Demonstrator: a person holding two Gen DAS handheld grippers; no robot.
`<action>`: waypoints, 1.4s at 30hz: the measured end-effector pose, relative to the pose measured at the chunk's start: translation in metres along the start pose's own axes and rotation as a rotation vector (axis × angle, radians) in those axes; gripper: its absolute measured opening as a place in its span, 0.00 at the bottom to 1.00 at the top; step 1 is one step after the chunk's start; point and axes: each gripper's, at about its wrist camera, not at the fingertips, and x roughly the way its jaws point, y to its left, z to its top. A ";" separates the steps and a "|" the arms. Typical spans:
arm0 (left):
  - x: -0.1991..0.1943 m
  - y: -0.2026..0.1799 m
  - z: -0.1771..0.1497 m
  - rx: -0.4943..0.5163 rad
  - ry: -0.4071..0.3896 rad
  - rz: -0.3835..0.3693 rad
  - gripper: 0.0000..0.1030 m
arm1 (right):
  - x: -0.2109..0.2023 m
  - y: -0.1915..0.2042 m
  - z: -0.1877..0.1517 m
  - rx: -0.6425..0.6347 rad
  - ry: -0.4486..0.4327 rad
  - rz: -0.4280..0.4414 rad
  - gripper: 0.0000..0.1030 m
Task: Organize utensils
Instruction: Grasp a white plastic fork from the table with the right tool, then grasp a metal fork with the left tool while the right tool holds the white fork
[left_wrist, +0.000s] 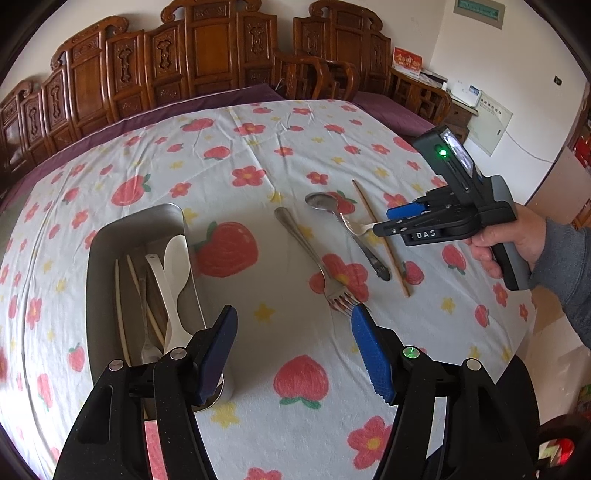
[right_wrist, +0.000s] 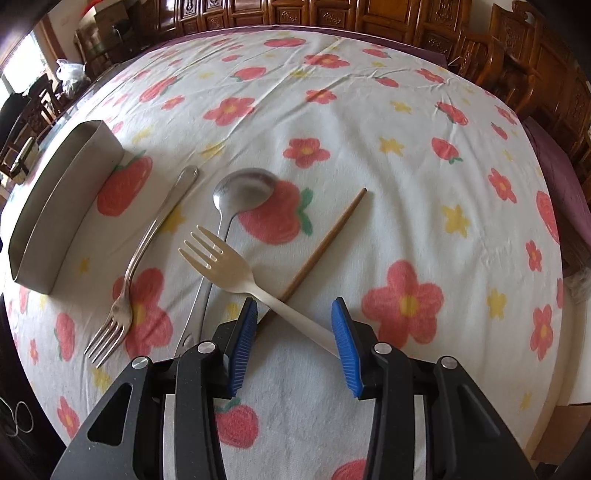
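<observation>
With both tongs spread, the right tongs (right_wrist: 294, 325) should squeeze the white fork (right_wrist: 236, 271) handle squarely, then lift.

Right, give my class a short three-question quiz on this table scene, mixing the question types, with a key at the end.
1. True or false: the white fork lies across the handle of the metal spoon.
2. Pick one. The right claw is: A) shut on a knife; B) open, with the white fork's handle between its fingers; C) shut on a cup.
3. Fill in: ____ utensils lie on the tablecloth outside the metal tray.

Key: 1 true. 2 B. 3 four: the metal fork, the metal spoon, the white fork and the brown chopstick.
</observation>
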 end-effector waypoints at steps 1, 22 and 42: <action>0.001 0.000 0.000 0.001 0.001 0.001 0.60 | -0.001 0.001 -0.001 -0.002 0.004 0.003 0.32; 0.045 -0.022 0.021 -0.015 0.035 -0.007 0.60 | -0.049 0.027 -0.052 0.163 -0.140 -0.014 0.08; 0.137 -0.012 0.062 -0.111 0.200 0.045 0.41 | -0.059 0.036 -0.104 0.215 -0.178 -0.039 0.08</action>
